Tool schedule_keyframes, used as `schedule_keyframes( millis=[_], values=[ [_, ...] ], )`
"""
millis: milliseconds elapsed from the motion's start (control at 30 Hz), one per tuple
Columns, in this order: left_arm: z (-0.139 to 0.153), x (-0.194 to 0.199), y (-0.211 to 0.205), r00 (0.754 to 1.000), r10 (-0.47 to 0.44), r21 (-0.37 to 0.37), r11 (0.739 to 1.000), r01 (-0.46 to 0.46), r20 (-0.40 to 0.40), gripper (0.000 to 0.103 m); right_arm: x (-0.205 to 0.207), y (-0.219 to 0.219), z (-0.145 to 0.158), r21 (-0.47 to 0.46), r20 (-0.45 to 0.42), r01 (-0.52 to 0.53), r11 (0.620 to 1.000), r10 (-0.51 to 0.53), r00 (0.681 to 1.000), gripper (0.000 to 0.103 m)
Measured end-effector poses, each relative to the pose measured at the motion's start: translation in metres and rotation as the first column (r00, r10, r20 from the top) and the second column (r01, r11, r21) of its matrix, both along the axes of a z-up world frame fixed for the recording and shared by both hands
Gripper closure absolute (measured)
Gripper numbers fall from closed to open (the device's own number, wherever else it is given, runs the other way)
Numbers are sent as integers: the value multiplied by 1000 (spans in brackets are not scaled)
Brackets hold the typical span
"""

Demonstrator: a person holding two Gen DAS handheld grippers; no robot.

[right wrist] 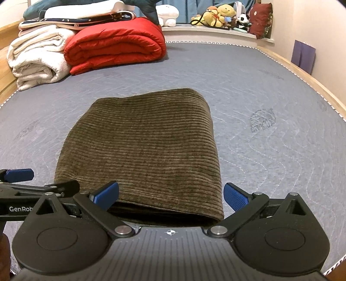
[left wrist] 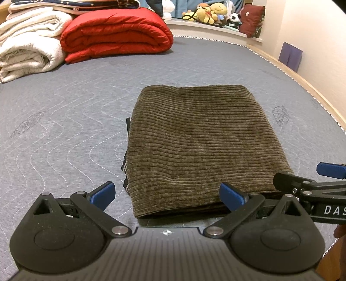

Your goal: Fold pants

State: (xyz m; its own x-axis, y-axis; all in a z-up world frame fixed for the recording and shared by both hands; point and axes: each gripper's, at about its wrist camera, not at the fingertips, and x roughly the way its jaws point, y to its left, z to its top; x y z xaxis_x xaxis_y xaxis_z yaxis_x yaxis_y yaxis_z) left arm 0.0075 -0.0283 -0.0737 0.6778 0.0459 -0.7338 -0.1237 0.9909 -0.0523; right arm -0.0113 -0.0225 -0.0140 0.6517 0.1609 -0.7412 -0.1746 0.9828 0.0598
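The brown corduroy pants [left wrist: 199, 142] lie folded in a compact rectangle on the grey quilted mattress [left wrist: 64, 129]; they also show in the right wrist view [right wrist: 142, 151]. My left gripper [left wrist: 167, 195] is open and empty, just before the near left edge of the fold. My right gripper [right wrist: 170, 196] is open and empty, just before the near right edge. Each gripper shows at the edge of the other's view: the right gripper's blue fingertips [left wrist: 330, 169] and the left gripper's fingertips [right wrist: 19, 174].
A folded red quilt [left wrist: 116, 36] and white blankets [left wrist: 28, 43] are stacked at the far left of the mattress. Stuffed toys [left wrist: 212, 13] and a dark red cushion [left wrist: 253, 19] sit on a ledge behind. A wooden bed frame [left wrist: 302, 80] and wall run along the right.
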Motion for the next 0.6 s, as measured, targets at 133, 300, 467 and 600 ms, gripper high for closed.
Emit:
schedule_keyframes(
  millis=[133, 300, 467, 600],
  values=[
    [0, 0, 0, 1000, -1, -3, 1000, 1, -1, 0, -1, 2, -1, -3, -1, -2, 1000, 2, 1000, 1],
    [1, 0, -1, 1000, -3, -1, 1000, 3, 1, 0, -1, 4, 0, -4, 2, -2, 1000, 2, 1000, 1],
    [0, 0, 0, 1000, -2, -1, 1000, 2, 2, 0, -1, 4, 0, -4, 4, -4, 1000, 4, 1000, 1],
    [1, 0, -1, 1000, -3, 2, 1000, 3, 4, 1, -1, 5, 0, -4, 3, -4, 1000, 4, 1000, 1]
  ],
)
